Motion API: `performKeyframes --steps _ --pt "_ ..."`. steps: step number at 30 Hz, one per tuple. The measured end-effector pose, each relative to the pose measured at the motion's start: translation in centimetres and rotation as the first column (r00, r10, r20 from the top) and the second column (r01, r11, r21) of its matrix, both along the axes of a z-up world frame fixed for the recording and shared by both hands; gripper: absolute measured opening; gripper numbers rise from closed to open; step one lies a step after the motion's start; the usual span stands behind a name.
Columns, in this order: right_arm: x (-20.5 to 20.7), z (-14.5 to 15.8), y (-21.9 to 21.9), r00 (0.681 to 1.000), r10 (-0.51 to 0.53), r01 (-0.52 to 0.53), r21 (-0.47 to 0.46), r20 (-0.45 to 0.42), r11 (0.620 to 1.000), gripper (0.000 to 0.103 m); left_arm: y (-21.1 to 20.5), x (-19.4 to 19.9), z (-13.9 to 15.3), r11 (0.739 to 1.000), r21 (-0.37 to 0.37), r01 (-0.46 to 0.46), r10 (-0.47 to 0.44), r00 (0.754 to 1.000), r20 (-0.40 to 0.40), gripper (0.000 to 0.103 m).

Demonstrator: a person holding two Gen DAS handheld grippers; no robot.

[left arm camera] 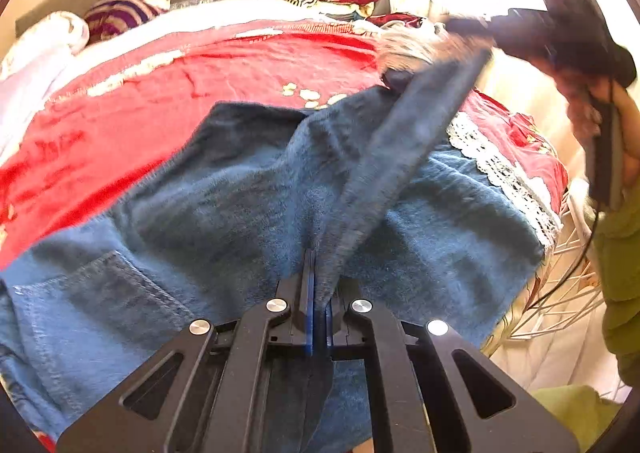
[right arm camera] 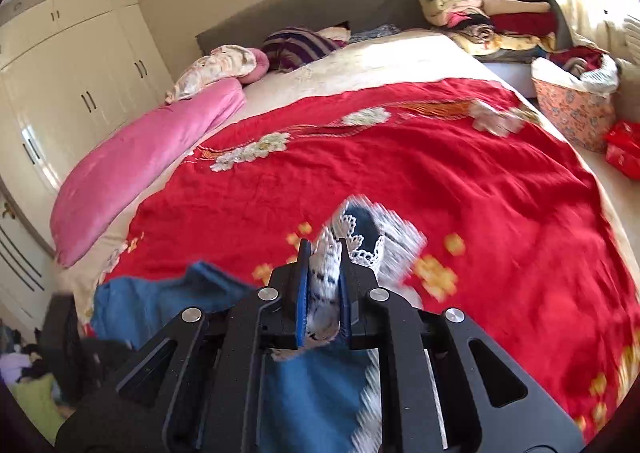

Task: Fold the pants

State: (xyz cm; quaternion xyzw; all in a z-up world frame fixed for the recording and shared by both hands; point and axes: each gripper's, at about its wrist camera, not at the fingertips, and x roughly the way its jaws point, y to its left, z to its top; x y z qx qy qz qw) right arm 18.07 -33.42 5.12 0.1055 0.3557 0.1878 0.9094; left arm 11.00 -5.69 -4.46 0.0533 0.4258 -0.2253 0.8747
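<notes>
Blue denim pants [left arm camera: 224, 205] with a white lace hem [left arm camera: 500, 169] lie spread on the red bedspread [left arm camera: 200, 93]. My left gripper [left arm camera: 318, 281] is shut on a fold of the pants and a stretched strip of fabric [left arm camera: 404, 141] runs up to the right gripper [left arm camera: 440, 49], seen blurred at upper right. In the right wrist view my right gripper [right arm camera: 322, 265] is shut on the lace hem [right arm camera: 326, 273] of the pants, held above the bedspread [right arm camera: 400, 173]; blue denim [right arm camera: 312, 393] hangs below it.
Stacks of folded clothes [right arm camera: 488, 9] sit at the bed's far right corner. Pink bedding [right arm camera: 140, 165] and pillows [right arm camera: 296, 45] lie by the headboard. A patterned basket [right arm camera: 572, 109] stands right of the bed. Wardrobes [right arm camera: 72, 73] line the left wall. A wire rack [left arm camera: 560, 293] stands beside the bed.
</notes>
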Motion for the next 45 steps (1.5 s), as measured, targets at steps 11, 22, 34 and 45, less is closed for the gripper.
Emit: performKeyframes --steps 11,22,34,45 --pt "-8.2 -2.4 -4.1 0.999 -0.027 0.028 0.022 -0.043 0.999 0.007 -0.2 -3.7 1.7 0.995 0.041 0.086 -0.088 0.994 0.057 0.003" --pt "-12.0 -6.1 -6.4 0.99 -0.077 0.079 0.012 -0.114 0.997 0.005 -0.2 -4.4 0.7 0.99 0.091 0.105 -0.108 0.994 0.036 0.003" --pt "-13.5 -7.3 -4.8 0.993 0.028 -0.037 -0.084 -0.112 0.996 0.036 -0.5 -4.9 0.4 0.991 0.094 0.099 -0.102 0.994 0.03 0.003" --pt "-14.7 -6.7 -5.1 0.989 0.095 -0.106 -0.096 -0.112 0.99 0.004 -0.7 -6.4 1.1 0.983 0.122 0.134 -0.14 0.989 0.049 0.003"
